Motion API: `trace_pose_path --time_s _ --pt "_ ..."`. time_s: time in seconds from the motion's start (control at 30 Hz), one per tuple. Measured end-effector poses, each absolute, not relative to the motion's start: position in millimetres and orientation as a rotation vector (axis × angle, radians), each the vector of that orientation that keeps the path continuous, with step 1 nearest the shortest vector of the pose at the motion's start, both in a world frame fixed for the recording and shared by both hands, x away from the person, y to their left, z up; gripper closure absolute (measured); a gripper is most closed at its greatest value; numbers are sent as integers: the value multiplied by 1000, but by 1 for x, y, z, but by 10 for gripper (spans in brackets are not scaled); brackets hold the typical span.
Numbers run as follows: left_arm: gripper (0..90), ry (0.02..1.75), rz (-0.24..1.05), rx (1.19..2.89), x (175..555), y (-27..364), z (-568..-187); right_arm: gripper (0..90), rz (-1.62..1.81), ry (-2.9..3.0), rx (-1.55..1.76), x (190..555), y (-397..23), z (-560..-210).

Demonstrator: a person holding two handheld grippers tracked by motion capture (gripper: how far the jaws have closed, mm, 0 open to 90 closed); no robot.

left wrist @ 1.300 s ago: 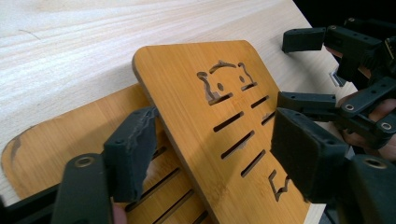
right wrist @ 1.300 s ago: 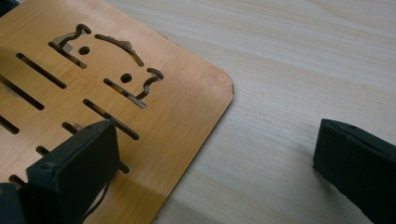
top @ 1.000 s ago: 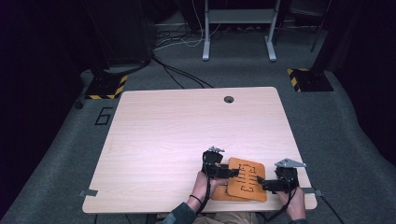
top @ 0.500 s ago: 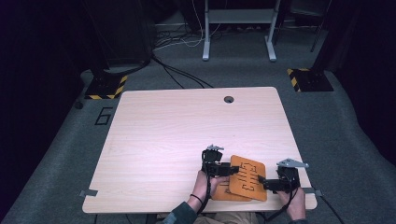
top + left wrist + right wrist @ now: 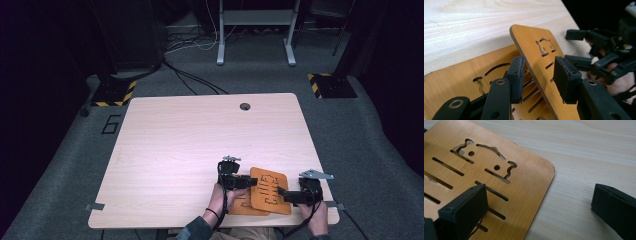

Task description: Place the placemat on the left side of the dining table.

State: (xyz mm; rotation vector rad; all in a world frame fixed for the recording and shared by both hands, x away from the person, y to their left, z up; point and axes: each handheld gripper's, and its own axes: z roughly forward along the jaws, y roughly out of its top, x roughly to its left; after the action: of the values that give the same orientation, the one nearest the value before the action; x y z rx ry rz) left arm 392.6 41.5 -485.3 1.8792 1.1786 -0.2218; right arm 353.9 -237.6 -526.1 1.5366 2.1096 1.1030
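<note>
Two thin orange wooden boards with cut-out slots lie near the table's front edge. The upper board (image 5: 270,192) (image 5: 536,42) (image 5: 524,185) is tilted over the lower board (image 5: 245,204) (image 5: 454,77), which lies flat. My left gripper (image 5: 252,182) (image 5: 540,75) straddles the upper board's edge; its jaws have just been closing, and a gap still shows at the pads. My right gripper (image 5: 282,192) (image 5: 539,200) stands wide open at the board's right side, one pad over the board and the other over bare table. In the left gripper view the right gripper (image 5: 574,46) shows beyond the board.
The light wood table (image 5: 200,135) has a cable hole (image 5: 244,106) near its far edge. The boards sit close to the front edge. On the floor behind are cables, a metal stand (image 5: 255,30) and black-yellow striped feet (image 5: 115,95).
The upper board has slid and tilted toward the right, uncovering the lower board at its left. The left gripper's jaws have narrowed around the board's edge. Both hands stayed in place.
</note>
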Motion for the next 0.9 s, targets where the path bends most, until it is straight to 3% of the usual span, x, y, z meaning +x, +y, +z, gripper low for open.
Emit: trace_pose_path --time_s 0.27,0.53,0.9 --pt "604 1182 -263 1812 393 42 -483 0 1126 2097 1550 354 -240 -526" --pt "724 1191 -273 1751 395 43 -479 0 1172 2069 1571 352 -243 -526" --pt "764 1197 -302 1712 396 40 -475 0 1194 2049 1564 351 -244 -526"
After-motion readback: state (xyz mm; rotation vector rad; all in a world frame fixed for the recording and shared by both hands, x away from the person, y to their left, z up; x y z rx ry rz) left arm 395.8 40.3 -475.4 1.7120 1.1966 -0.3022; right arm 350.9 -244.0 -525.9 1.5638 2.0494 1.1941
